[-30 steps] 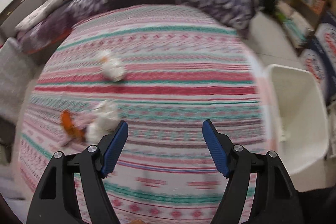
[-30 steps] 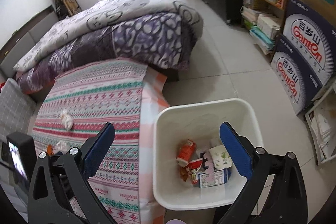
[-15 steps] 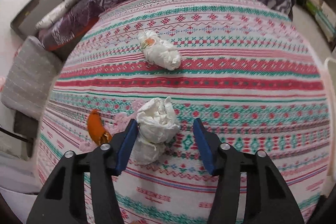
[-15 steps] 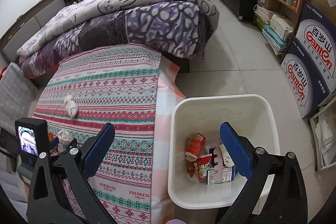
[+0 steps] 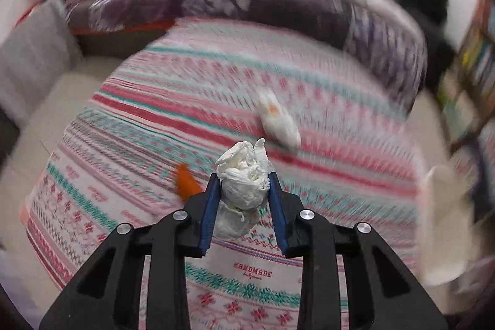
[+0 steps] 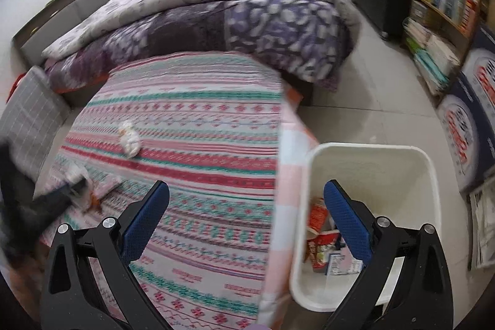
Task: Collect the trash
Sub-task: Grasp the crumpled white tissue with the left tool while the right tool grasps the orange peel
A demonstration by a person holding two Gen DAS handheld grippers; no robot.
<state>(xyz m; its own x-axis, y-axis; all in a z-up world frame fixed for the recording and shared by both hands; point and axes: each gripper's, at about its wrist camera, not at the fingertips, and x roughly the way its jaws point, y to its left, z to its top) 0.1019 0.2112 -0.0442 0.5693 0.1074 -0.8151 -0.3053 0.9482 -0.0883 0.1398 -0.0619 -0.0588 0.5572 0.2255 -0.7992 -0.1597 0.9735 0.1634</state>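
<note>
Pickup step: your left gripper (image 5: pixel 243 189), jaws closing, pinches the tissue wad (image 5: pixel 244 178) above the bedspread (image 5: pixel 324 119). Right gripper (image 6: pixel 246 211) gapes empty. Next, carry to the bin (image 6: pixel 376 149).

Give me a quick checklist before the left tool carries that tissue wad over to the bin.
1. Crumpled tissue wad sits between the closing left tool pads: ok.
2. Grip fully settled: cannot tell.
3. White bin open, with room above the packets: ok.
4. Right tool open and empty: ok.
5. Bed cleared: not ok, second tissue wad and orange scrap remain on the striped cover.
</note>
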